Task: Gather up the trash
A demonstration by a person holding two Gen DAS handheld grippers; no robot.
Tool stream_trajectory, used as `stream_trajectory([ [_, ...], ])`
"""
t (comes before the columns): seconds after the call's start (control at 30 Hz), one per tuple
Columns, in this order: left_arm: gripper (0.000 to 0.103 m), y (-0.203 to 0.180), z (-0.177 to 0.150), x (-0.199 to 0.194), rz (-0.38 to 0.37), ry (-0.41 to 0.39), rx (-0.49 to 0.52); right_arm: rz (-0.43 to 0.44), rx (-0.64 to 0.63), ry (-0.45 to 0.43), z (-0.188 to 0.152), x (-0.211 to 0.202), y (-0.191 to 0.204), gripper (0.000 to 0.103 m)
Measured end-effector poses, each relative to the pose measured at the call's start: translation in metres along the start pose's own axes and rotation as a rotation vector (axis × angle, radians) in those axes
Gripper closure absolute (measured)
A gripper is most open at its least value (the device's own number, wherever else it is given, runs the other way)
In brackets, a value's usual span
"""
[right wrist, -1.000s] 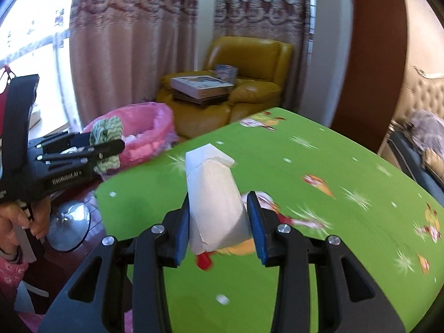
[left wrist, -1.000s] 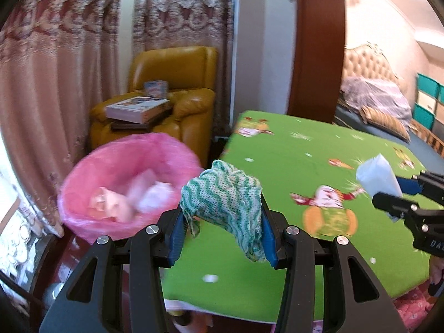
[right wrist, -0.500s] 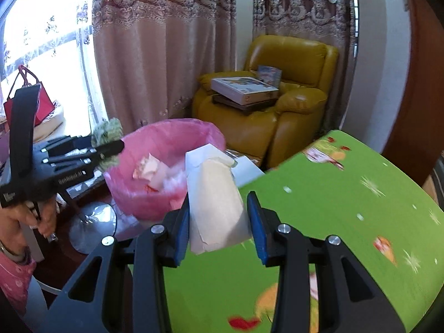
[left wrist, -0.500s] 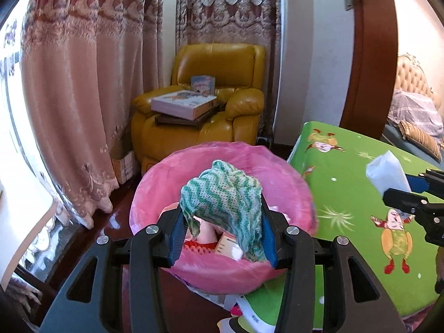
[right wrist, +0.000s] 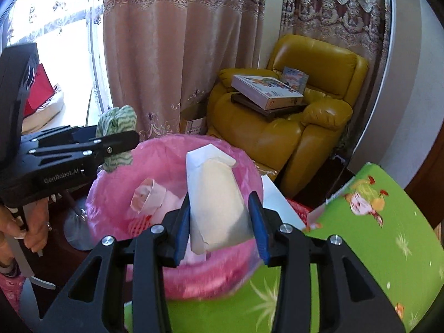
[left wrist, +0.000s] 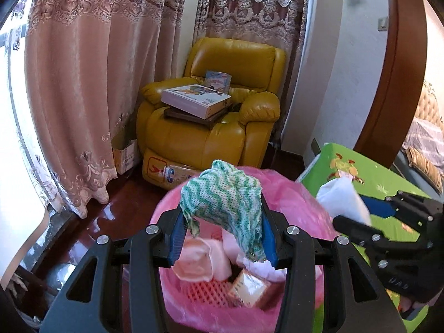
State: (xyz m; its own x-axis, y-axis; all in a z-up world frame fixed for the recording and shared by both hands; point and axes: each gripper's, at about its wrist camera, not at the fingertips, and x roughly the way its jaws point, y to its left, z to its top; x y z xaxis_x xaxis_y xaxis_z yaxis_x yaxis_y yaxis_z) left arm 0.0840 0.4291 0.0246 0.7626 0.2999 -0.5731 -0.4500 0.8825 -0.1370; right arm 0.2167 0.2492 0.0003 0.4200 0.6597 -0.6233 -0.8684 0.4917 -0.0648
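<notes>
A pink-bagged trash bin [left wrist: 294, 194] stands on the floor beside the green table [right wrist: 374, 236], with crumpled paper and a small carton inside. My left gripper [left wrist: 222, 222] is shut on a green-and-white knitted cloth [left wrist: 224, 194] and hangs over the bin's near side. In the right wrist view the same left gripper [right wrist: 130, 138] and cloth [right wrist: 116, 119] sit at the bin's left rim [right wrist: 172, 149]. My right gripper [right wrist: 220, 216] is shut on a folded white paper [right wrist: 216, 194], above the bin's near edge by the table corner. The left wrist view shows it at the right, paper [left wrist: 341, 197] forward.
A yellow armchair [left wrist: 216, 127] with a flat box [left wrist: 194, 100] and a book stands behind the bin. Pink curtains [left wrist: 77, 97] hang at the left, a cardboard box [left wrist: 125, 155] at their foot. A round metal stand base [right wrist: 77, 230] is on the dark floor. A hand [right wrist: 33, 222] holds the left gripper.
Both grippers have swung left off the green table to the pink bin, still holding the cloth and the paper. The bin now fills the view under both.
</notes>
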Motion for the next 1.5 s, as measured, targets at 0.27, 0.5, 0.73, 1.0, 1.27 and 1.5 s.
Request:
stream_trajectory([
  [0.27,0.012,0.009,0.02,-0.039,0.089,-0.161,0.003,0.05,0.09,-0.144,0.023,-0.035,-0.027,0.027],
  [0.5,0.007,-0.007,0.003,-0.115,0.216,-0.329,0.128,0.044,0.144,-0.26,0.003,-0.124,-0.044,0.026],
  [0.73,0.007,-0.034,-0.033,-0.179,0.197,-0.397,0.147,0.029,0.144,-0.299,-0.047,-0.185,-0.025,0.022],
  [1.0,0.007,-0.063,-0.086,-0.195,0.194,-0.339,0.131,-0.038,0.153,-0.288,-0.108,-0.199,0.001,0.022],
  [1.27,0.007,-0.074,-0.125,-0.188,0.174,-0.262,0.149,-0.038,0.206,-0.248,-0.135,-0.189,-0.003,0.02],
  [1.5,0.007,-0.074,-0.136,-0.181,0.132,-0.225,0.142,-0.057,0.165,-0.218,-0.139,-0.173,0.012,0.019],
])
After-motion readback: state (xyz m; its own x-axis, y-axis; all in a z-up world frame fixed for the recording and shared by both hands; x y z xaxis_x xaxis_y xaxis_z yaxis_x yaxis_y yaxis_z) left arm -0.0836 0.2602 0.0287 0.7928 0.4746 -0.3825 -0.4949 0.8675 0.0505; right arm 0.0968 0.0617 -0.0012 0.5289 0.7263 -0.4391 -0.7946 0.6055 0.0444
